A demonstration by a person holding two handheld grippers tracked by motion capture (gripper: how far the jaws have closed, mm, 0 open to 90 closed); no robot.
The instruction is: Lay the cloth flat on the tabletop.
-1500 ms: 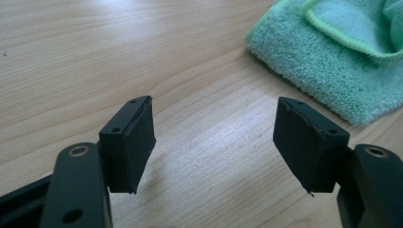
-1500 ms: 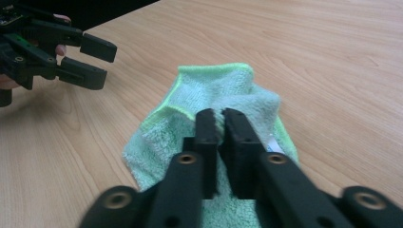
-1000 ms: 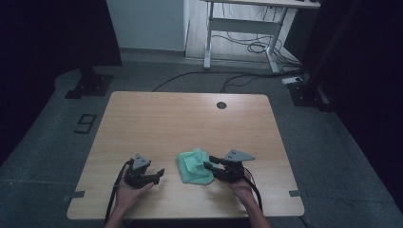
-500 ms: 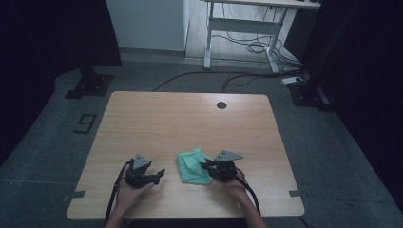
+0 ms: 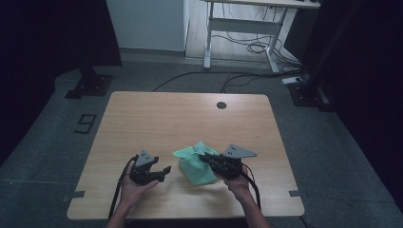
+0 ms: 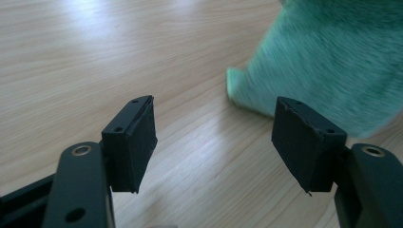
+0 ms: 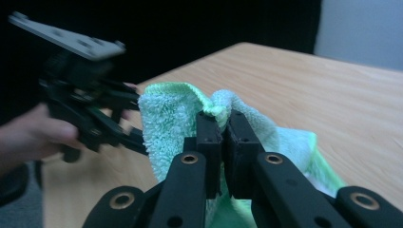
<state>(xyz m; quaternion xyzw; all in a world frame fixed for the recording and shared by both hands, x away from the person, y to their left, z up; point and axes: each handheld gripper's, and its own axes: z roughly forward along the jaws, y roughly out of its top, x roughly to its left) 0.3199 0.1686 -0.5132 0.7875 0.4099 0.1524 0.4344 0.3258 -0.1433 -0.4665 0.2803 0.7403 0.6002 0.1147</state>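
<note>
green fluffy towel [image 5: 196, 164] lies crumpled near the front edge of a pale wooden table [image 5: 180, 114], one fold pinched in the right gripper [image 7: 222, 118], whose jaws have just closed; left gripper [image 6: 214, 137] beside it, jaws spread.

Each claw is matt black. The left claw [image 6: 216, 142] ends in two blocky square pads [image 6: 135, 137], their edges a little chipped, bolted onto flat black arms with brass-ringed pivot holes. The right claw [image 7: 221, 123] has the same build: paired black links, brass-coloured rivets at the joints, small screw holes near the pad tips. In the high view each claw carries a grey three-cornered plate on top (the left claw's is the smaller-looking), and a black cable trails back along each bare forearm; no sleeve shows.
</note>
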